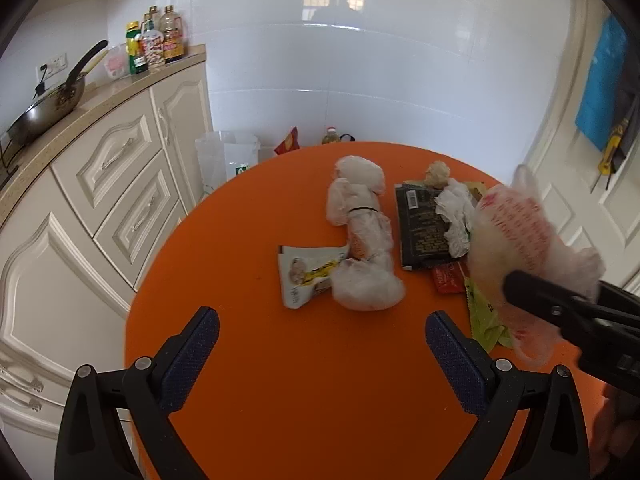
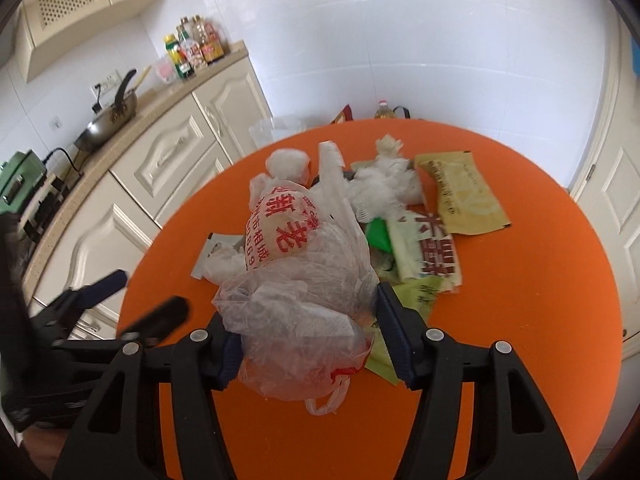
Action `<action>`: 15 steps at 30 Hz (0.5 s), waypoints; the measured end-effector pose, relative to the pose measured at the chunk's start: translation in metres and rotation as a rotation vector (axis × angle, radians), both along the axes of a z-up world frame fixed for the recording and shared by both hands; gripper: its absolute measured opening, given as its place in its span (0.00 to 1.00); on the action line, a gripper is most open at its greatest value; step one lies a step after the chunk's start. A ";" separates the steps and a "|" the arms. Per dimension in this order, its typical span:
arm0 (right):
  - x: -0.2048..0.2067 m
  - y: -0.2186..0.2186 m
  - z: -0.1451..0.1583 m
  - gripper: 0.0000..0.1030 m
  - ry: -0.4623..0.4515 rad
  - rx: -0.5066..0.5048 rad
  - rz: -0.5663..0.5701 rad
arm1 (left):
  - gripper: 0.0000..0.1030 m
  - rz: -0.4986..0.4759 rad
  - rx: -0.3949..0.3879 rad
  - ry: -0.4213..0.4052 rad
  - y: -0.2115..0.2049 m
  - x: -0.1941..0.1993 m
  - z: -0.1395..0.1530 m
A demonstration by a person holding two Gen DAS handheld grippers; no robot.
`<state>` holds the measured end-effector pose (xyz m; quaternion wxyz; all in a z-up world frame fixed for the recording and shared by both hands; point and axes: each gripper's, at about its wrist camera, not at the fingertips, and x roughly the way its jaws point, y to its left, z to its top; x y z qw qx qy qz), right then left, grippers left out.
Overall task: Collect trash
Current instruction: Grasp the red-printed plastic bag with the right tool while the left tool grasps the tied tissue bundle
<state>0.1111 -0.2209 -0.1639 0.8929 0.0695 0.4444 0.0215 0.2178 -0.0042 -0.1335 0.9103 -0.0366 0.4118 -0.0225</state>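
Note:
A round orange table carries a pile of trash. My right gripper is shut on a clear plastic bag with red print and holds it over the table's near side; the bag also shows in the left wrist view. My left gripper is open and empty, low over bare table in front of a long bundle wrapped in clear plastic and a torn white wrapper. A black packet, crumpled tissue, a yellow packet and green wrappers lie further back.
Cream kitchen cabinets stand to the left with a wok and bottles on the counter. A clear bin bag stands behind the table by the white tiled wall. A white door is at the right.

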 end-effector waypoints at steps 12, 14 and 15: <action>-0.012 -0.033 0.014 0.58 -0.035 0.034 -0.034 | 0.99 -0.037 0.132 -0.017 -0.049 0.077 -0.013; -0.011 -0.034 0.015 0.58 -0.037 0.036 -0.032 | 0.99 -0.051 0.151 0.001 -0.056 0.094 -0.022; -0.011 -0.036 0.015 0.58 -0.038 0.037 -0.032 | 0.97 -0.057 0.156 0.019 -0.058 0.108 -0.029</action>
